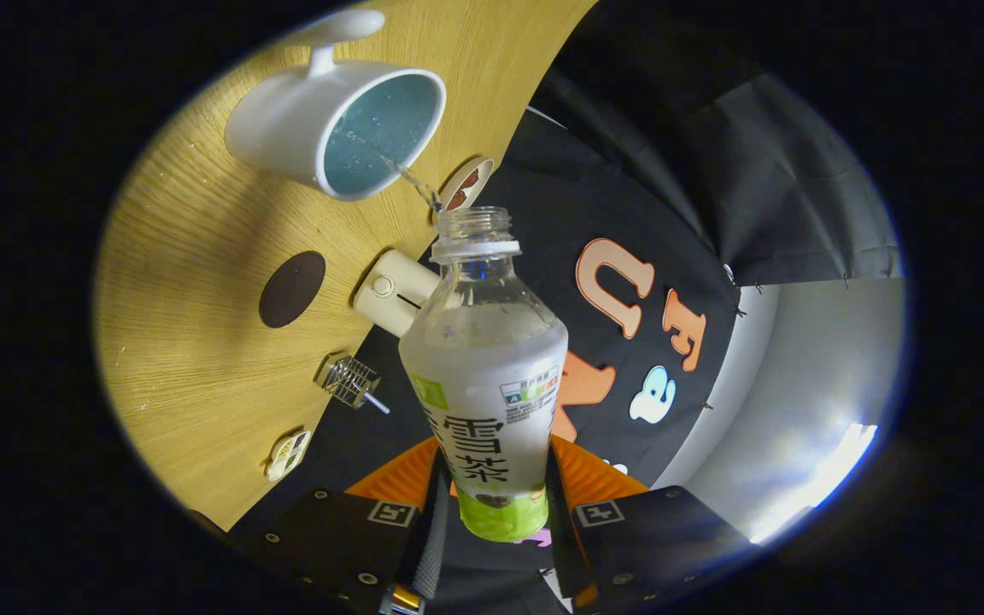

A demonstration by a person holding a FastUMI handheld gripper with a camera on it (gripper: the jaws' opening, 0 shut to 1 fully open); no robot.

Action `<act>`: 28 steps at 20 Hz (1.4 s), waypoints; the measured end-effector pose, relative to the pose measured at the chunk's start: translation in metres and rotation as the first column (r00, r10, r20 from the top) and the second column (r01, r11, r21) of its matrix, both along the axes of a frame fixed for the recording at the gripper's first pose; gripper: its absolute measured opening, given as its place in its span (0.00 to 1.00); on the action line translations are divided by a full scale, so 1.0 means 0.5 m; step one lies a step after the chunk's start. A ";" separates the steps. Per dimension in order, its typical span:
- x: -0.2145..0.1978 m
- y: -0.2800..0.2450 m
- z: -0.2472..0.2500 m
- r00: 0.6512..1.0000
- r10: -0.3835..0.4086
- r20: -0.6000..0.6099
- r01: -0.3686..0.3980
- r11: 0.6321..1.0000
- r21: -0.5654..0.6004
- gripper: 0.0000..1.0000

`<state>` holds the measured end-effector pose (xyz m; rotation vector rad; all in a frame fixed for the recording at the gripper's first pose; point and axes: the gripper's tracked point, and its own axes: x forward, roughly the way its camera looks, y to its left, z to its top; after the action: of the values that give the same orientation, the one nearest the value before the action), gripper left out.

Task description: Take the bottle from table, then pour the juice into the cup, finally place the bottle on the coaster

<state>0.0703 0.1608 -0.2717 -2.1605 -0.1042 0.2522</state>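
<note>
Gripper (492,504) fingers clamped on both sides of the clear, uncapped plastic bottle (485,376), tilted with its threaded neck toward the glossy white ceramic cup (338,128) on the wood-grain table (193,342); thin stream reaches the cup, dark round coaster (291,289) nearby.

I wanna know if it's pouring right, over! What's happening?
Fingers shut on clear plastic juice bottle, tilted. Thin stream entering white ceramic cup. Round dark coaster beside it, bare. Nothing blocking.

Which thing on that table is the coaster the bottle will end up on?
Start at the wooden table and find the white cup taking the poured stream. Past it, toward the fingers holding the bottle, lies the coaster: a dark, flat oval, the only flat dark thing there.
</note>
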 end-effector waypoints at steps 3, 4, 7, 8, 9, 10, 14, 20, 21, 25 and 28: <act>0.000 0.009 0.002 1.000 0.026 -0.003 -0.026 0.999 -0.034 0.53; 0.001 0.013 0.003 0.999 0.036 -0.003 -0.036 0.998 -0.048 0.53; 0.002 0.019 0.005 0.998 0.056 -0.005 -0.057 0.996 -0.073 0.53; 0.002 0.019 0.005 0.998 0.061 -0.005 -0.061 0.995 -0.080 0.53; 0.001 0.020 0.005 0.998 0.064 -0.008 -0.065 0.994 -0.084 0.53; -0.001 0.021 0.004 0.998 0.068 -0.013 -0.069 0.993 -0.092 0.53; 0.000 0.030 0.010 0.996 0.089 -0.006 -0.089 0.988 -0.122 0.53; -0.005 0.046 0.005 0.992 0.127 -0.015 -0.128 0.981 -0.148 0.53; -0.003 0.046 0.003 0.992 0.126 -0.018 -0.127 0.982 -0.142 0.53; -0.006 0.027 -0.018 0.995 0.059 -0.075 -0.062 0.997 -0.044 0.53; -0.012 0.010 -0.057 0.991 0.016 -0.130 -0.012 0.999 0.032 0.53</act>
<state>0.0643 0.1656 -0.3002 -2.1071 -0.0485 0.3970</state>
